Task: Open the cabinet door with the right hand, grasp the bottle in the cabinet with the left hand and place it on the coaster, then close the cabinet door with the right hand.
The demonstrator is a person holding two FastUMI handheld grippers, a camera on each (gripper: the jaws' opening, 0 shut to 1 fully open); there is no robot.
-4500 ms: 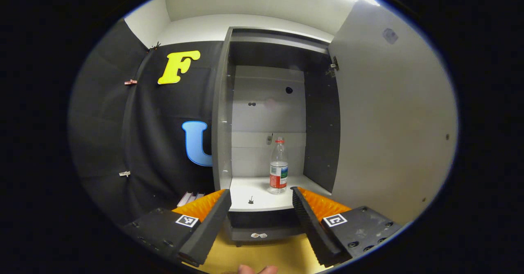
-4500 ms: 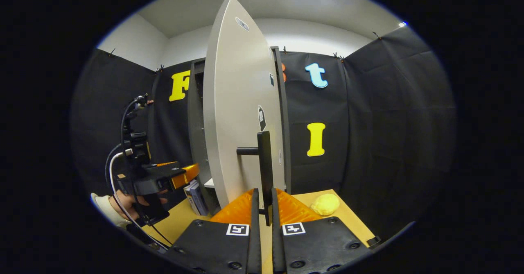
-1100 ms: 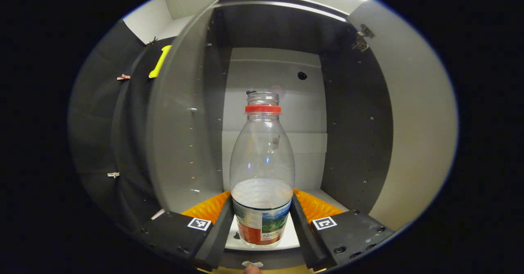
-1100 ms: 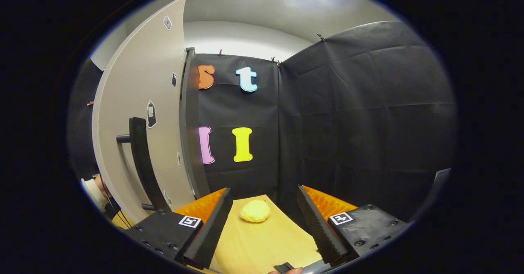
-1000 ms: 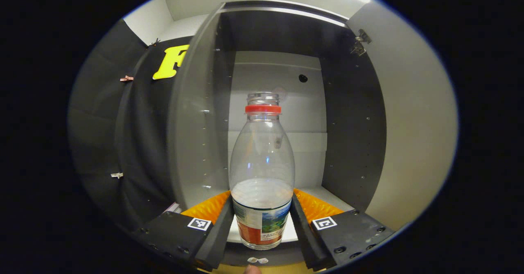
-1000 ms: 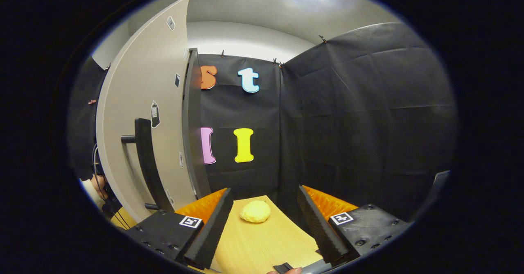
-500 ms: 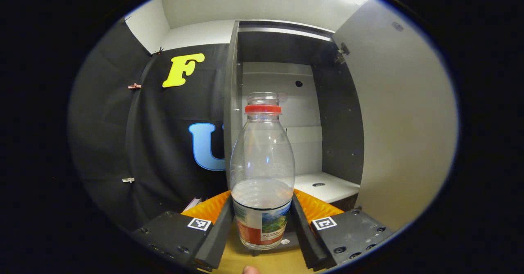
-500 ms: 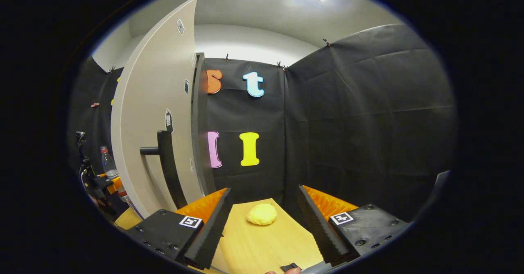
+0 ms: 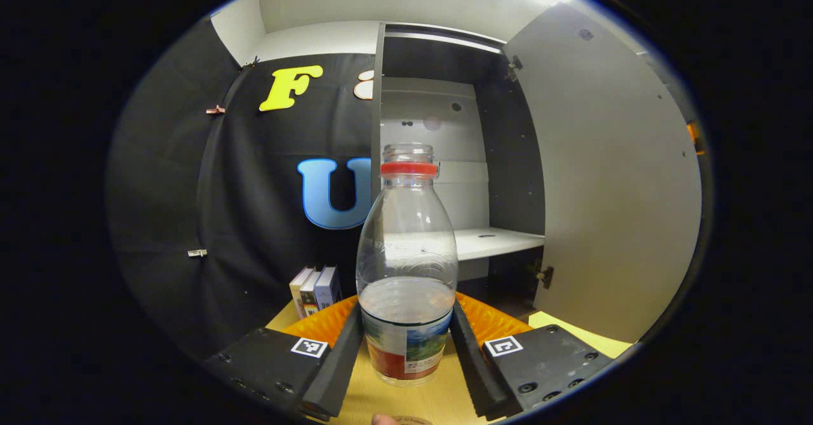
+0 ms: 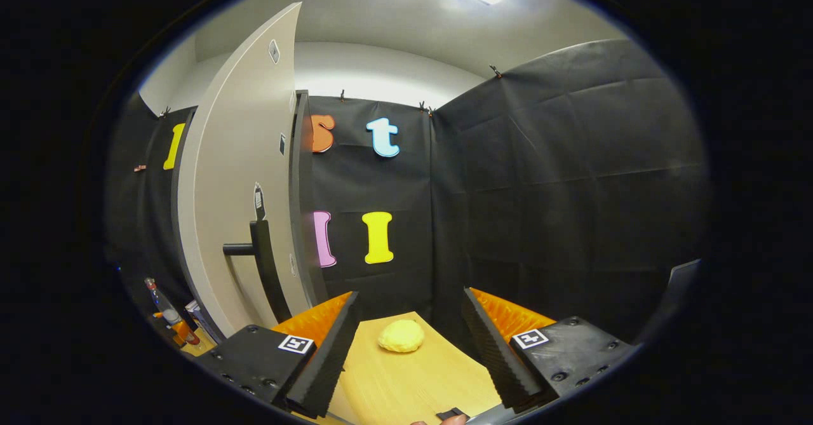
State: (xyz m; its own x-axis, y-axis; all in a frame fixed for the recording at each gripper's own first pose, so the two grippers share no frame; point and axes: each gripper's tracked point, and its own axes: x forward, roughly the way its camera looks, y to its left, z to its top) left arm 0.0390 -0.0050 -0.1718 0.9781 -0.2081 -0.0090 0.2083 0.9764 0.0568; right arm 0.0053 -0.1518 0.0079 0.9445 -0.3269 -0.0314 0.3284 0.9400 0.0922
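The left claw (image 9: 406,349) is pinching the one bottle (image 9: 406,266) at its labelled lower body, both fingers pressing on its sides; the bottle is standing upright, long axis vertical, neck ring up, a little water lying in its lower part; it is hanging clear of the cabinet (image 9: 438,158), above the near part of the wooden table (image 9: 356,399). The cabinet's white shelf (image 9: 495,242) is lying farther off and to the right, with the one door (image 9: 610,177) standing wide open at the right. A round brown edge at the very bottom of the left gripper view, just below the bottle, may be the coaster (image 9: 409,420), though too little of it is showing to be sure; if so, the move ahead is going straight down and slightly nearer, and the left claw is the nearer one. The right claw (image 10: 409,349) is hanging spread and empty over the table, a single yellow lump (image 10: 401,337) lying beyond its fingers; the door handle (image 10: 260,266) is standing to its left, for the closing not yet done. Three books (image 9: 314,288) are standing at the far left.
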